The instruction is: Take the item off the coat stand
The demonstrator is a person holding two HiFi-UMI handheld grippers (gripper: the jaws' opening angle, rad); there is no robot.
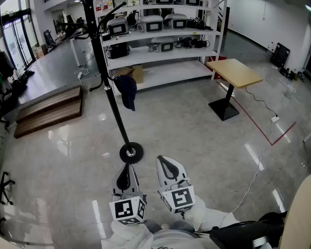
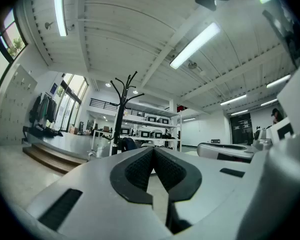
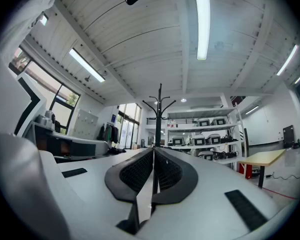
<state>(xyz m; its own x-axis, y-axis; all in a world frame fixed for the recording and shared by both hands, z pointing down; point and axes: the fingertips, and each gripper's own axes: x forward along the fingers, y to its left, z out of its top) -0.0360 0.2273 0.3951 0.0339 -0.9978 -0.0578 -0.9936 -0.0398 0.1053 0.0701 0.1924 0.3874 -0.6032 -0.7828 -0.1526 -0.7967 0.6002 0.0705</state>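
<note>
A black coat stand (image 1: 105, 77) rises from a round base (image 1: 130, 153) on the shiny floor. A dark blue item (image 1: 127, 91) hangs from one of its low hooks. My left gripper (image 1: 125, 174) is shut with nothing in it, just short of the base. To its right, my right gripper (image 1: 166, 163) is also shut and empty. In the left gripper view the coat stand (image 2: 121, 115) stands ahead with the dark item (image 2: 128, 144) low beside it. The right gripper view has the coat stand (image 3: 159, 116) straight above the closed jaws.
White shelving (image 1: 160, 30) with several machines stands behind the stand. A wooden table (image 1: 233, 72) on a black pedestal is at the right, with red floor tape (image 1: 259, 126) and a cable beside it. A low wooden step platform (image 1: 49, 110) lies at the left.
</note>
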